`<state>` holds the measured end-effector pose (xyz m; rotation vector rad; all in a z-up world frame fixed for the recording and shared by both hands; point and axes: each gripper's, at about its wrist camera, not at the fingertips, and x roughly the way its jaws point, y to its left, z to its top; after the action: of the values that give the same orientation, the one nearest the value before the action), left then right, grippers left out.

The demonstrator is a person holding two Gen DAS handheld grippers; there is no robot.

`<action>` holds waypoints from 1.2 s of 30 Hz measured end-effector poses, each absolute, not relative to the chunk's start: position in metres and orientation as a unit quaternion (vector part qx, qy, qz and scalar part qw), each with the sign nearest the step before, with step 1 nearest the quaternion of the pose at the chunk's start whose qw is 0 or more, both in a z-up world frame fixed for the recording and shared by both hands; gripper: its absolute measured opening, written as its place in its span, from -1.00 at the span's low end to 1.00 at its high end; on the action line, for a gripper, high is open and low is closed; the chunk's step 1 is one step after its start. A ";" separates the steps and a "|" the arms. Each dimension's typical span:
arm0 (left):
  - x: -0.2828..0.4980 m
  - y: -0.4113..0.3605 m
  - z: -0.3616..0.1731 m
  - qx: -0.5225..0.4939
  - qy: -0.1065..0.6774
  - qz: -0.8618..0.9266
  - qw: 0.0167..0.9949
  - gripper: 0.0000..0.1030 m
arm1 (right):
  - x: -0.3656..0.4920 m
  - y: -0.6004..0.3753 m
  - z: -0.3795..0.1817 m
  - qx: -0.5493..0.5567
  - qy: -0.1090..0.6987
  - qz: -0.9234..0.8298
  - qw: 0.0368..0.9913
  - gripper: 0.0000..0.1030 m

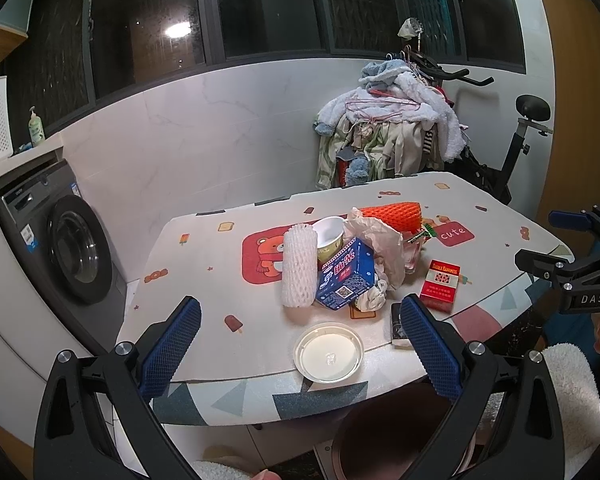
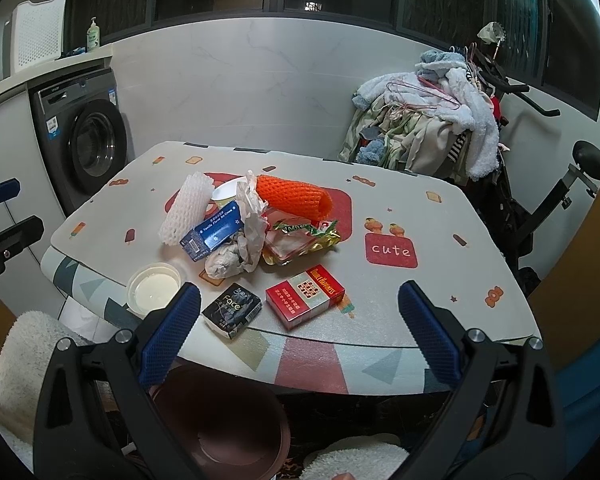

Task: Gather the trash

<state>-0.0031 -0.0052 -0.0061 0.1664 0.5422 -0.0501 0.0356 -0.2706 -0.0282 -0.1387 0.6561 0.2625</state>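
Note:
Trash lies piled on the table: a white foam net [image 1: 299,267] [image 2: 187,207], a blue carton [image 1: 345,276] [image 2: 212,235], crumpled paper [image 1: 380,246] [image 2: 249,216], an orange foam net [image 1: 392,215] [image 2: 296,197], a paper cup [image 1: 329,236], a green-gold wrapper [image 2: 305,236], a red cigarette pack [image 1: 440,285] [image 2: 305,294], a black box [image 2: 232,310] and a clear plastic lid [image 1: 329,351] [image 2: 153,287]. My left gripper [image 1: 300,344] is open above the lid at the near edge. My right gripper [image 2: 300,334] is open just short of the red pack.
A brown bin [image 2: 220,428] [image 1: 396,432] stands on the floor below the table's near edge [image 2: 312,364]. A washing machine [image 1: 68,248] is at the left, a clothes pile [image 2: 428,128] and an exercise bike [image 2: 548,208] behind and right of the table.

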 end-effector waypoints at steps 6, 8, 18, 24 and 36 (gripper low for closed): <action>-0.003 -0.006 -0.007 0.081 0.268 -0.025 0.960 0.90 | 0.035 -0.271 -0.028 -0.069 0.321 0.128 0.936 0.89; -0.003 -0.006 -0.007 0.081 0.268 -0.025 0.960 0.90 | 0.035 -0.270 -0.028 -0.069 0.321 0.128 0.936 0.89; -0.003 -0.006 -0.006 0.081 0.267 -0.026 0.960 0.90 | 0.035 -0.270 -0.026 -0.070 0.320 0.127 0.936 0.89; -0.003 -0.005 -0.006 0.081 0.267 -0.026 0.960 0.90 | 0.035 -0.270 -0.026 -0.070 0.320 0.127 0.936 0.89; -0.004 -0.005 -0.001 0.080 0.266 -0.026 0.960 0.90 | 0.035 -0.269 -0.025 -0.072 0.320 0.127 0.936 0.89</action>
<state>-0.0039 -0.0047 -0.0011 0.1615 0.5399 -0.0532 0.0347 -0.2687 -0.0254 -0.1469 0.6531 0.2594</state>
